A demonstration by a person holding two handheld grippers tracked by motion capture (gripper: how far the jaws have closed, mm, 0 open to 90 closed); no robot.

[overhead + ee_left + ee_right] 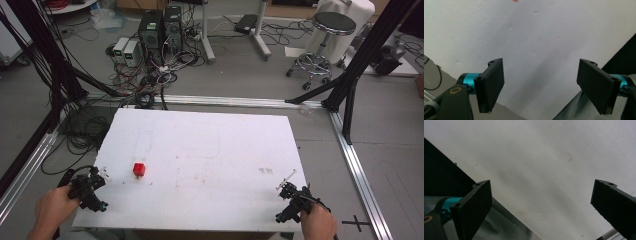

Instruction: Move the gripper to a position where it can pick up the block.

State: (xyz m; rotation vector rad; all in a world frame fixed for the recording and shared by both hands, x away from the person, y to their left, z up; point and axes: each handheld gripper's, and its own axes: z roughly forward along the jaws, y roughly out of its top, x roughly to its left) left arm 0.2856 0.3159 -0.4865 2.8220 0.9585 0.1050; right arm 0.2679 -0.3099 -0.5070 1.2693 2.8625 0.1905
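**Both grippers waiting at the near corners of a nearly bare worktop**

The white worktop [210,150] is lying across the middle of the high view, its four edges all visible and almost all of its surface open. One red cube [139,169] is sitting on it in the lower left part of the frame, near the left edge and apart from everything else.

The left gripper [98,186] is hovering at the lower left corner of the worktop, held by the left hand [54,207], just below and left of the cube. Its jaws are standing wide apart with nothing between them; in the left gripper view [540,86] they are framing bare white surface and the worktop's near edge.

The right gripper [286,192] is hovering at the lower right corner, held by the right hand [318,222], well apart from the cube. Its jaws are also spread wide and empty, as the right gripper view [541,207] is showing.

Beyond the far edge, two computer towers [161,29], tangled cables [145,80] and one round stool [325,37] are standing on the floor. Black frame legs [350,85] are rising at the right, clear of the worktop.
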